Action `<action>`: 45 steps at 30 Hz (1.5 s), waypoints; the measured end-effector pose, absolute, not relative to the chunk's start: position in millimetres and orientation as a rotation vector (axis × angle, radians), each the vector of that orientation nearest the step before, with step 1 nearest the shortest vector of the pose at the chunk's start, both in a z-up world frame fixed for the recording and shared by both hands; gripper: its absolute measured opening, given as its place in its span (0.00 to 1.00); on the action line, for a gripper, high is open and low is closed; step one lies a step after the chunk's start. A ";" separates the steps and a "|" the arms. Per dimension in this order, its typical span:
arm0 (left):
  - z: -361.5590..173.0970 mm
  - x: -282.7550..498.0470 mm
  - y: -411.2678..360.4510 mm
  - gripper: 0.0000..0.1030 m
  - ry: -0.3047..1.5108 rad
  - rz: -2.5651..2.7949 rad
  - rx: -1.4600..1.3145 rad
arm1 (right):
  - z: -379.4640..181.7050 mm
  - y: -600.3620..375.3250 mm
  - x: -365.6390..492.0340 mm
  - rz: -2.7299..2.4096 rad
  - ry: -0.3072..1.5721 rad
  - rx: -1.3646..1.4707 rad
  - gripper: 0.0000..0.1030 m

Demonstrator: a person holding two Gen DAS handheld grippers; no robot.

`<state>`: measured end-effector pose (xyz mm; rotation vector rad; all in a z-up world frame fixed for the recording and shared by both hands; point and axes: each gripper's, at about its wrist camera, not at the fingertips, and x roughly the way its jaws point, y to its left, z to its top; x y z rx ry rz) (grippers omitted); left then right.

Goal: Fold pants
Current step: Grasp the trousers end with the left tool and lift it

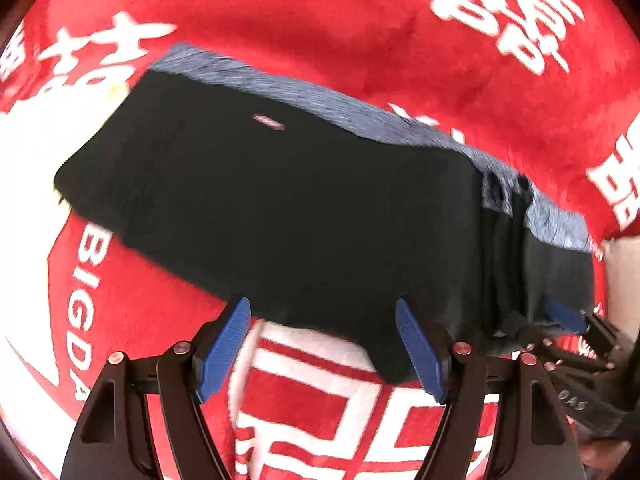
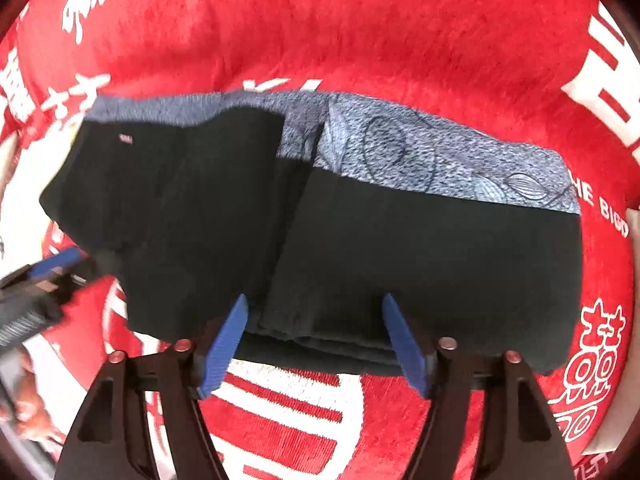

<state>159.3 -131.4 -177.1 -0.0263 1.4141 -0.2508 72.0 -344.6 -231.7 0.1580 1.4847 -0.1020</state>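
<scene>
Black pants (image 1: 280, 200) with a blue-grey patterned waistband (image 1: 320, 96) lie folded flat on a red blanket (image 1: 360, 20). My left gripper (image 1: 322, 306) stands open above the pants' near edge, its blue pads apart with nothing pinched. The right gripper (image 1: 576, 320) shows at the pants' right end. In the right wrist view the pants (image 2: 400, 248) fill the middle, with the waistband (image 2: 400, 148) along the far side. My right gripper (image 2: 315, 300) is open over the stacked near fold, pads clear of the cloth. The left gripper (image 2: 56, 264) sits at the pants' left end.
The red blanket (image 2: 360, 20) carries large white characters and lettering all around the pants. A pale surface (image 1: 624, 264) shows past the blanket's right edge. A person's hand (image 2: 32, 408) is at the lower left of the right wrist view.
</scene>
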 end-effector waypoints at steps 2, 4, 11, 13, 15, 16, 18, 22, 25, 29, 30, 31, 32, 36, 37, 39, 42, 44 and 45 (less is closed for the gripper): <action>-175.1 160.7 -109.4 0.74 1.394 -0.232 -0.079 | -232.8 -336.8 71.8 -0.104 1.481 0.116 0.79; -175.3 164.9 -83.1 0.74 1.371 -0.213 -0.156 | -233.7 -335.2 72.9 -0.111 1.485 0.106 0.80; -186.2 185.4 -5.4 0.74 1.282 -0.185 -0.427 | -241.0 -329.6 77.3 -0.111 1.520 0.078 0.85; -195.4 191.9 10.2 0.74 1.274 -0.181 -0.516 | -242.7 -322.8 76.3 -0.107 1.522 0.023 0.85; -207.1 196.9 20.5 0.74 1.276 -0.185 -0.591 | -243.6 -321.3 75.7 -0.112 1.520 0.012 0.85; -213.7 198.3 24.8 0.74 1.277 -0.196 -0.634 | -243.9 -321.9 76.2 -0.115 1.522 0.016 0.85; -222.6 200.0 30.5 0.74 1.270 -0.222 -0.697 | -244.7 -322.6 77.4 -0.117 1.528 0.018 0.85; -224.7 202.6 34.1 0.74 1.226 -0.258 -0.762 | -245.7 -322.1 79.7 -0.119 1.536 0.009 0.85; -227.4 208.6 32.5 0.74 1.213 -0.265 -0.782 | -247.9 -322.0 83.3 -0.120 1.539 0.009 0.85; -226.2 215.5 29.1 0.84 1.196 -0.268 -0.804 | -249.9 -321.3 84.7 -0.126 1.537 0.007 0.85; -226.3 216.9 28.0 0.84 1.192 -0.265 -0.800 | -250.4 -321.2 85.2 -0.126 1.536 0.007 0.85; -226.9 219.2 26.6 0.84 1.187 -0.257 -0.798 | -251.2 -321.1 85.6 -0.126 1.535 0.007 0.85; -227.6 220.1 26.0 0.84 1.184 -0.248 -0.798 | -251.3 -320.9 85.1 -0.126 1.535 0.007 0.85; -223.8 223.8 15.5 0.82 1.206 -0.169 -0.749 | -250.9 -320.6 82.4 -0.126 1.533 0.008 0.85; -220.8 224.2 10.7 0.77 1.209 -0.139 -0.711 | -250.8 -320.6 82.3 -0.126 1.533 0.007 0.85; -217.6 225.3 4.7 0.51 1.227 -0.068 -0.607 | -250.8 -320.6 82.3 -0.126 1.533 0.008 0.85; -216.9 225.8 5.3 0.33 1.237 -0.039 -0.560 | -250.6 -321.3 82.9 -0.123 1.537 0.015 0.85; -211.0 226.6 -1.9 0.30 1.236 -0.031 -0.489 | -248.9 -321.5 84.7 -0.119 1.542 0.012 0.85; -204.9 226.5 -10.8 0.29 1.224 -0.029 -0.417 | -246.5 -321.7 86.1 -0.118 1.544 0.010 0.85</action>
